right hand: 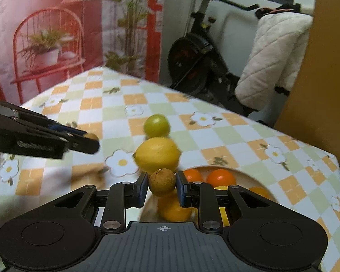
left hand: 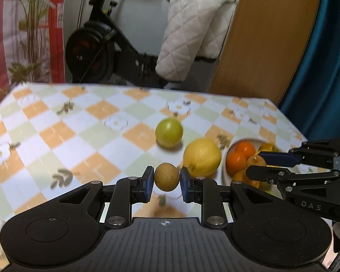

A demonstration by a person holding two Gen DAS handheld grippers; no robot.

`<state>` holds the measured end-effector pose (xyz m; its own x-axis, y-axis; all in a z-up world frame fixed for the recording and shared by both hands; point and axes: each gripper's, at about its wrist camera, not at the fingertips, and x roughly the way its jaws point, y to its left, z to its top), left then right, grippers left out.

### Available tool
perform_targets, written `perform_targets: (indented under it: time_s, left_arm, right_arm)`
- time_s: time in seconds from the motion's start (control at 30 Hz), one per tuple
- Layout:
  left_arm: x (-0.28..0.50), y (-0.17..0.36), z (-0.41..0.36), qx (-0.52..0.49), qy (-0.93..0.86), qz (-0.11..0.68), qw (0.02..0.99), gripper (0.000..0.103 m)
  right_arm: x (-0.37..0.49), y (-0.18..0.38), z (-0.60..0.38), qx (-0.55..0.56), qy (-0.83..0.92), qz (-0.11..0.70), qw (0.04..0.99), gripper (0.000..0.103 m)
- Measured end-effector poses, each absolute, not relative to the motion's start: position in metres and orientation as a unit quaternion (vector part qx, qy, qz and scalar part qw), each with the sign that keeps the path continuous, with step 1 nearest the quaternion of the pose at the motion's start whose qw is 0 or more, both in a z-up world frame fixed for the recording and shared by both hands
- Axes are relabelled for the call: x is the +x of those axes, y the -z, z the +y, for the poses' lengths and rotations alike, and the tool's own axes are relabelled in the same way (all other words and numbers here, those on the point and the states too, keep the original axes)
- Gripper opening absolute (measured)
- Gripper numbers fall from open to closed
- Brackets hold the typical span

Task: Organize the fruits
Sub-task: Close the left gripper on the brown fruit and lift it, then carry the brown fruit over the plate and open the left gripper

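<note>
Left gripper (left hand: 167, 179) pinching a small round brown speckled fruit (left hand: 167, 176) between its blue pads, lifted clear of the checked orange, green and white flower-print tablecloth (left hand: 56, 136). Right gripper (right hand: 162, 185) clamped on a second small round brown fruit with a stub of stem (right hand: 162, 182), held above the near rim of the shallow cream bowl (right hand: 244, 174). In that bowl: several glossy orange fruits (right hand: 221, 177) and some yellow ones, partly hidden behind the fingers. Just beside the bowl on the cloth, a large yellow lemon-shaped fruit (right hand: 157, 154); just beyond it, close or touching, a round green fruit (right hand: 157, 125). Behind the table, a black exercise bike (right hand: 192, 61), a white quilted blanket (right hand: 274, 61) draped over a rail, and a red printed backdrop (right hand: 45, 34) showing a chair and plant.
</note>
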<state>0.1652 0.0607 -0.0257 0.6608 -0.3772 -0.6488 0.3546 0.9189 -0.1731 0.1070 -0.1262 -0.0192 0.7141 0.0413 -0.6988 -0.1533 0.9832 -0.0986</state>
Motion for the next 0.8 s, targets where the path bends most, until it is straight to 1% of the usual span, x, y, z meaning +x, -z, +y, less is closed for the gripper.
perform_targets:
  time_s: [0.23, 0.43, 0.6, 0.8]
  left_arm:
    - [0.158, -0.014, 0.046, -0.012, 0.210, 0.327, 0.921, 0.026]
    - [0.161, -0.030, 0.011, 0.001, 0.237, 0.313, 0.920, 0.026]
    - [0.162, -0.025, -0.026, 0.025, 0.267, 0.317, 0.910, 0.026]
    - [0.161, -0.006, -0.067, 0.054, 0.304, 0.337, 0.890, 0.026]
  right_arm:
    - [0.094, 0.001, -0.162, -0.043, -0.022, 0.343, 0.938, 0.024]
    - [0.084, -0.016, -0.199, -0.023, 0.008, 0.312, 0.950, 0.024]
    - [0.075, -0.017, -0.230, 0.000, 0.030, 0.303, 0.952, 0.024]
    - [0.063, 0.004, -0.259, 0.025, 0.045, 0.319, 0.946, 0.024]
